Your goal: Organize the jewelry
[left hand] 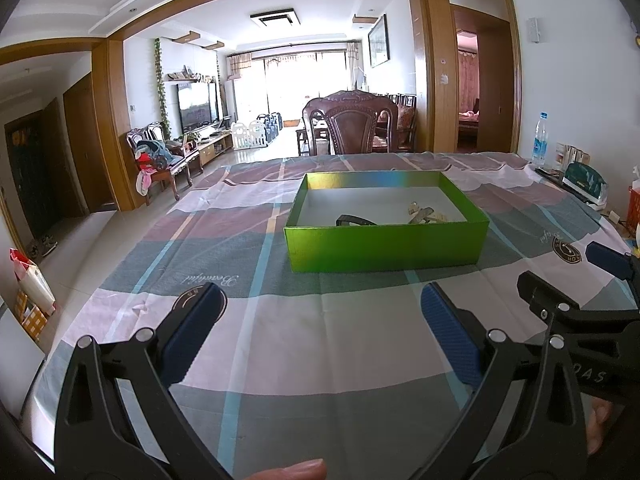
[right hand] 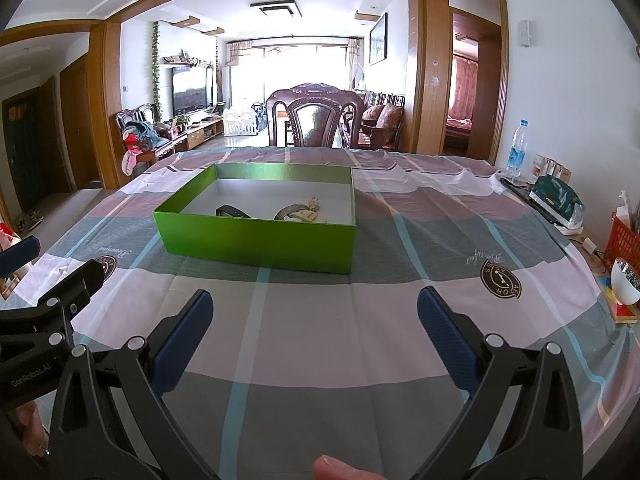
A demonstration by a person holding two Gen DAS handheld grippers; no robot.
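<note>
Your left tongs [left hand: 322, 334] and right tongs [right hand: 314, 334] hang released over bare cloth [right hand: 320, 320], grasping nothing. Ahead of both, the box [right hand: 256, 240] already holds a dark band [right hand: 233, 211] and pale pieces [right hand: 304, 213]. No jewelry shows outside it; the task looks nearly done.

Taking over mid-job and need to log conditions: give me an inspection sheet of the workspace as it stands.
Surface: table under a plaid tablecloth, mostly flat with some creases.
Job's things: open green box mid-table; inside it a dark band, a grey bangle-like piece and pale tagged pieces. No jewelry seen outside the box.
Clutter: on the right edge, water bottle, green packet, red basket, white bowl.
Grippers: left gripper and right gripper both open, empty, short of the box.
Cables: thin white lead by the basket.
Surroundings: wooden chair across the table, living room beyond.
</note>
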